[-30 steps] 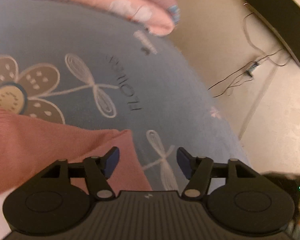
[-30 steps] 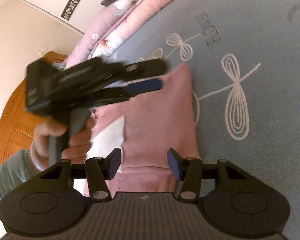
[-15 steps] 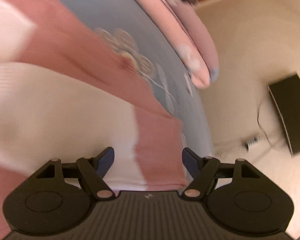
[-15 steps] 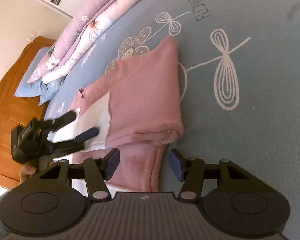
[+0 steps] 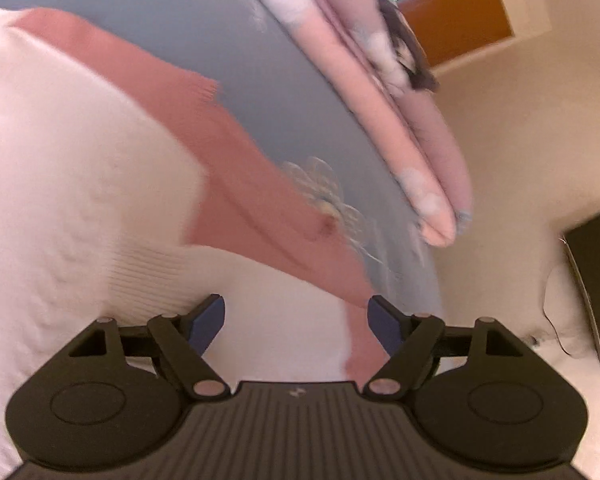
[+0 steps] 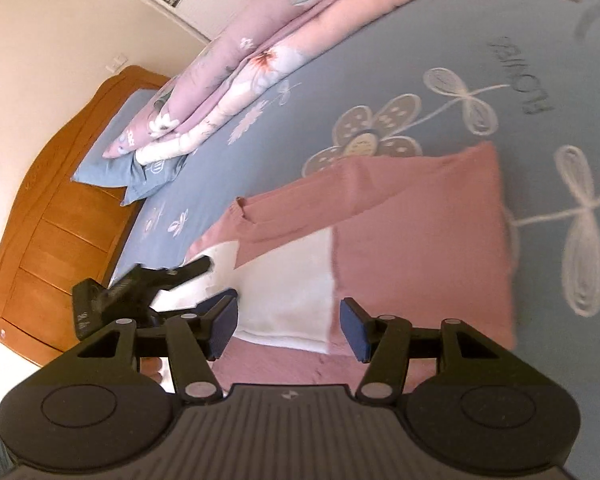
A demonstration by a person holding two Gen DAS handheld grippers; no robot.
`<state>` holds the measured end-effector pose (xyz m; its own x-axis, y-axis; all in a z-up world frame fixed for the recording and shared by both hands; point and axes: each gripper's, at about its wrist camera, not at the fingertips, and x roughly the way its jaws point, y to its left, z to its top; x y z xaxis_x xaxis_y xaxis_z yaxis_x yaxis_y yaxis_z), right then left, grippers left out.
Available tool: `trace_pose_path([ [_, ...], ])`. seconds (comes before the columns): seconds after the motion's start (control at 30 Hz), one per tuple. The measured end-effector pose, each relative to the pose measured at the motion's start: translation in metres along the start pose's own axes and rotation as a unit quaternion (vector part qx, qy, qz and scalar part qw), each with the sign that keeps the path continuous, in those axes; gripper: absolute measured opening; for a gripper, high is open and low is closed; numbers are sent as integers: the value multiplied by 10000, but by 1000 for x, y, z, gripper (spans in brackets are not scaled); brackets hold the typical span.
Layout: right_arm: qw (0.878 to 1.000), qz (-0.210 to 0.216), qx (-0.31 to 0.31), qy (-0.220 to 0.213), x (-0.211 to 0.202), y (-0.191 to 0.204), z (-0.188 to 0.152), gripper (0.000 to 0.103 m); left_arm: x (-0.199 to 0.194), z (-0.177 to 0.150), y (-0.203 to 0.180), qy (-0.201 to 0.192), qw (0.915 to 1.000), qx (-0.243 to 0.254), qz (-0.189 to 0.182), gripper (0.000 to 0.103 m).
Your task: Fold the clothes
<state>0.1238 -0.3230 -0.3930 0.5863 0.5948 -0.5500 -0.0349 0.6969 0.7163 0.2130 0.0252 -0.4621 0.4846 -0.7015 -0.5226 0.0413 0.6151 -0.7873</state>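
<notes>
Bed (image 6: 380,60): blue flowered sheet, serves as folding surface; rolled quilt (image 6: 236,76) pushed to far side, prob. to leave room.
Sweater (image 6: 412,240): pink w/ white panel, flat mid-bed, part folded; pink flap laid over body, sleeve angled across white part.
Left gripper (image 5: 296,320): low over white panel near hem, jaws just been widening, nothing pinched; looks set to take an edge for next fold.
Right gripper (image 6: 288,326): above near edge of sweater, fingers apart, gripping nothing; cloth only seen past them.
</notes>
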Motion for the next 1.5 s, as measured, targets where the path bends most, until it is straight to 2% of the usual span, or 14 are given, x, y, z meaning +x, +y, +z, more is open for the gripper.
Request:
trace_pose_path([
  [0.07,9999,97,40,4,6,4,-1,62,-10,3,6,-155,9999,-9,19,78],
  [0.2,9998,35,193,57,9,4,-10,62,-30,7,21,-317,9994,-73,85,78],
  [0.27,9997,-11,216,109,7,3,-14,62,-37,8,21,-402,9988,-135,230,78],
  [0.33,9995,-181,216,141,6,5,-16,63,-43,9,20,-476,9979,-267,345,78],
  [0.4,9988,-393,175,231,10,7,-18,63,-44,8,7,-479,9985,-130,233,78],
  [0.5,9953,-810,-142,513,21,15,-21,63,-34,1,-13,-306,9995,102,-49,78],
  [0.63,9897,-1102,-338,845,33,20,-27,63,-10,-6,-14,92,9997,173,154,78],
  [0.7,9890,-1127,-289,916,34,20,-30,63,-4,-7,-5,115,9993,62,338,78],
  [0.77,9878,-1209,-271,940,34,20,-32,63,-11,-7,4,96,9997,-29,237,78],
  [1.07,9849,-1453,-289,891,26,30,-39,63,-51,4,7,40,9977,128,663,77],
  [1.13,9844,-1529,-312,810,23,37,-41,64,-58,1,-7,65,9988,294,392,77],
  [1.23,9844,-1617,-222,655,15,48,-48,64,-61,-16,-26,405,9984,371,-107,78],
  [1.37,9859,-1636,150,332,-1,54,-80,66,-61,-52,-34,1000,9936,447,-280,78],
  [1.5,9875,-1472,556,105,-9,48,-125,66,-68,-80,-19,1165,9919,244,-443,78],
])
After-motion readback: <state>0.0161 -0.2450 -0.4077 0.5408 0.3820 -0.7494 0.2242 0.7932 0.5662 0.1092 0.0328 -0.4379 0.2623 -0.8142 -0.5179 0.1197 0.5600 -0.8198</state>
